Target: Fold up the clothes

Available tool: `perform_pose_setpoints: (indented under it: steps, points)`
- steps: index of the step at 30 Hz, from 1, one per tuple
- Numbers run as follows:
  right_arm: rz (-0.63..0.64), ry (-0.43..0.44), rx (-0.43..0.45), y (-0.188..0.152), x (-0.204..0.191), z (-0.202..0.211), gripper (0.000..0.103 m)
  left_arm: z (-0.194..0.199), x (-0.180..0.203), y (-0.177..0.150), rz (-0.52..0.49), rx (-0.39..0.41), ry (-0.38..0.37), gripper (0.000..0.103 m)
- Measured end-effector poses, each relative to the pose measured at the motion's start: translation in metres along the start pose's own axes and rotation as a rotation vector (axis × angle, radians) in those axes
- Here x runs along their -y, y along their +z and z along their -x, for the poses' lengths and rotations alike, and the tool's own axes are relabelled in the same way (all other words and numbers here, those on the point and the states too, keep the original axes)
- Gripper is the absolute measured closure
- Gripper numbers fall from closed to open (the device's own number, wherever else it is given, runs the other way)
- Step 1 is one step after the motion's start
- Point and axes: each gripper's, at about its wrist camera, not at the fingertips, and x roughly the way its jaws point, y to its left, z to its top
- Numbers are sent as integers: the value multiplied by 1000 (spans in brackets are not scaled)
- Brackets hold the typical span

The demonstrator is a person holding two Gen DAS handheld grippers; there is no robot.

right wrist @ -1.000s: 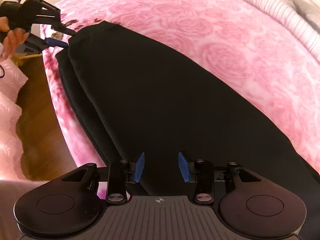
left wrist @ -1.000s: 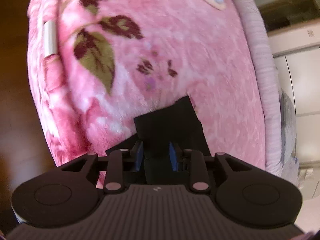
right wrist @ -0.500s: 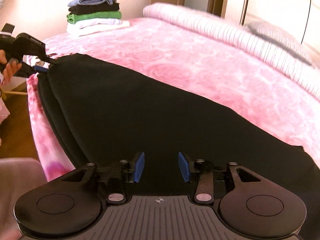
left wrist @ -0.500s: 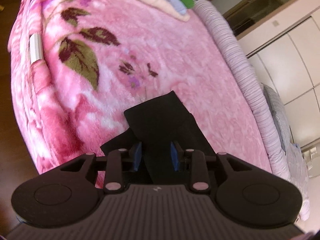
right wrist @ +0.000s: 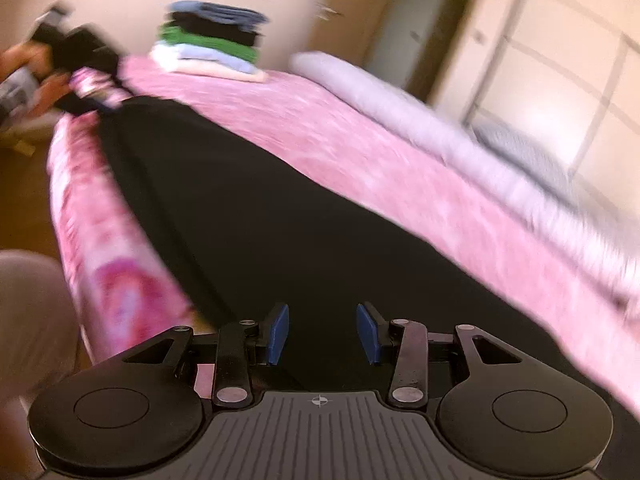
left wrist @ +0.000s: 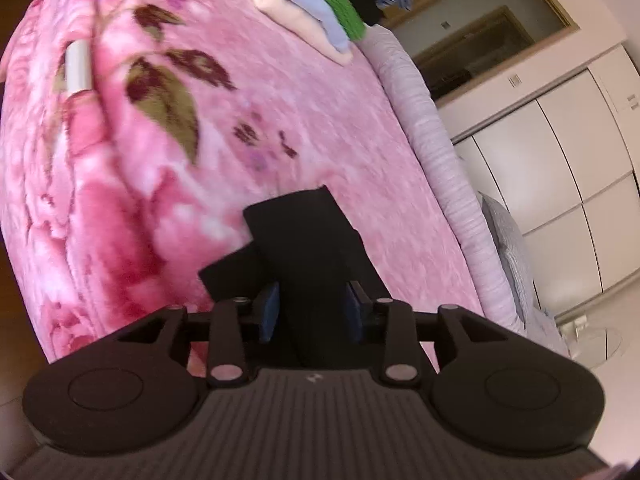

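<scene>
My left claw (left wrist: 312, 310) pinches one end of the black garment (right wrist: 280, 232), lifted off the pink blanket (left wrist: 280, 128) on the bed. My right claw (right wrist: 322, 332) looks pinched on the other end, though blur makes that unsure. Garment stretches long along the bed edge. Folded clothes stack (right wrist: 212, 44) sits at the far corner.

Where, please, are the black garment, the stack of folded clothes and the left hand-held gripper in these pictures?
black garment (right wrist: 280, 232): right wrist view, middle of its spread cloth.
stack of folded clothes (right wrist: 208, 46): right wrist view, the green layer.
left hand-held gripper (left wrist: 314, 312): left wrist view, midway between its blue fingertips.
</scene>
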Motion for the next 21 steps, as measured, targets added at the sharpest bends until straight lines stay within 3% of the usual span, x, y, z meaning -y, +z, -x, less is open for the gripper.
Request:
perform_pose_setpoints:
  steps: [13,14,15,16,17,18,21]
  points:
    - [328,-24,-51,3,-52,-37,62,-2,-18,-2,21,-22,-77,72]
    - [351,-31,-48,3,-54,-39,69,-4,-18,-1,21,-18,-80,72]
    - [355,-28,-51,3,-53,-40,90,-4,-17,1,12,-11,-86,75]
    - [358,-26,-54,2,-53,-42,98,-5,-15,2,4,-4,-92,83]
    - [347,-35,-50,3,-51,-43,98,-4,-14,3,-9,5,-99,95]
    - [341,-47,-36,3,-50,-40,98,0,-11,3,-41,22,-113,100]
    - [293,-77,4,8,-42,-30,99,18,-6,-1,-118,64,-157,100]
